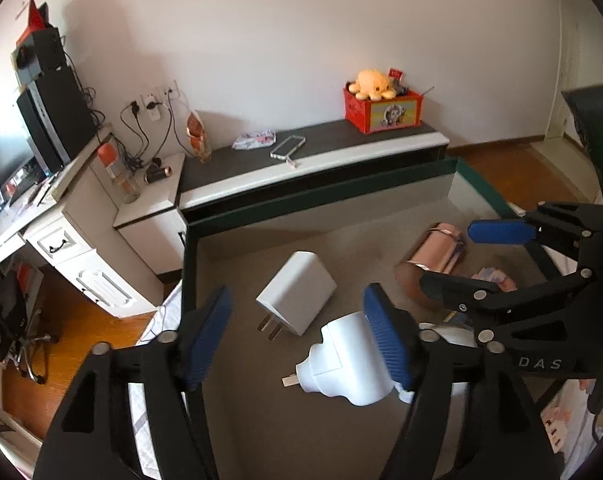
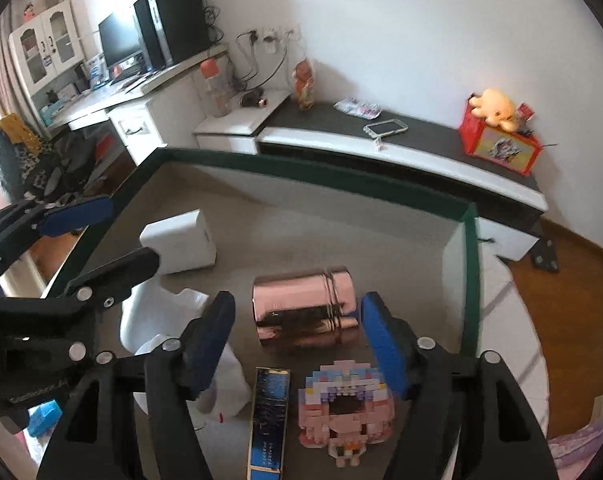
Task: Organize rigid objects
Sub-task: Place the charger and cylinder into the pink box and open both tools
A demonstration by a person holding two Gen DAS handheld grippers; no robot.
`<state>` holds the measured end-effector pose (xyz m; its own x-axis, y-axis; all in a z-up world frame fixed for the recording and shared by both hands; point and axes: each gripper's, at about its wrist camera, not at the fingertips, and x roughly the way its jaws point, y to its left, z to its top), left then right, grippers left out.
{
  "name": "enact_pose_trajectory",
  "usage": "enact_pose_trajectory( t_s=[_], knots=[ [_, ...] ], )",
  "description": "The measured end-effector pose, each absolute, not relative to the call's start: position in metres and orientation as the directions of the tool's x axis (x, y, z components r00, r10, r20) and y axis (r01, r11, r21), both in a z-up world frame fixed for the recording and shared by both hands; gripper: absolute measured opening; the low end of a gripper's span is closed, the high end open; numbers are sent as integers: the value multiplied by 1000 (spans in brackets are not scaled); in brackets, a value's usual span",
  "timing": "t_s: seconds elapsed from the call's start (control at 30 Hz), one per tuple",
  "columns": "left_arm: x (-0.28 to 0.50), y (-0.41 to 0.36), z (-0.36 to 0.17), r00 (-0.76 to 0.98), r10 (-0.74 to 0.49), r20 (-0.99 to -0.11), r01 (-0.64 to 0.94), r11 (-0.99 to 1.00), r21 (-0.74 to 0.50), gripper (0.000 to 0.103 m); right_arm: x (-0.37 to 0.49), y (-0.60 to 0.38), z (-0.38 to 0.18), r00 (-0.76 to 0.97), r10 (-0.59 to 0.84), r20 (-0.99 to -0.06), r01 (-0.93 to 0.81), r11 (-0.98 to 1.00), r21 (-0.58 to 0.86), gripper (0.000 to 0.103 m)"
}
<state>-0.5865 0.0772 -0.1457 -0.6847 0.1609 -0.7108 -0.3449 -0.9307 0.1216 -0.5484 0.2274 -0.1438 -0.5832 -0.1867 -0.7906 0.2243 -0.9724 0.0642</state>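
A grey-lined tray with a dark green rim point(image 1: 321, 196) point(image 2: 301, 172) holds the objects. My left gripper point(image 1: 297, 340) point(image 2: 97, 244) is open over it. A square white charger point(image 1: 297, 298) point(image 2: 177, 248) lies between and beyond its fingers. A rounded white plug adapter point(image 1: 349, 364) point(image 2: 157, 320) lies against its right pad point(image 1: 385, 340), not clamped. My right gripper point(image 2: 297, 340) point(image 1: 473, 258) is open around a rose-gold cylinder point(image 2: 305, 308) point(image 1: 433, 256) that lies on its side, with a gap at the left pad. A block-built toy figure point(image 2: 345, 412) and a blue-gold box point(image 2: 269, 420) lie nearer.
Behind the tray runs a low black-and-white cabinet point(image 1: 313, 160) with a phone case point(image 1: 287, 146) point(image 2: 385, 127) and a red box point(image 1: 381, 110) topped by an orange plush. A desk with a monitor point(image 1: 9, 156) stands at the left. Wood floor point(image 2: 561, 280) surrounds the tray.
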Motion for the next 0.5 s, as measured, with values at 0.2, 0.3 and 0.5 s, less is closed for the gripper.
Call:
enact_pose_trajectory(
  t_s=[0.2, 0.3, 0.5],
  knots=[
    [-552, 64, -115, -748, 154, -645, -302, -945, 124, 103, -519, 226, -117, -645, -225, -730, 230, -969, 96, 80],
    [-523, 55, -99, -787, 152, -598, -290, -947, 141, 103, -491, 223, -100, -682, -235, -693, 239, -967, 92, 83],
    [-441, 30, -73, -860, 134, -493, -229, -964, 136, 103, -427, 220, -67, -764, -241, -599, 252, -965, 68, 87]
  ],
)
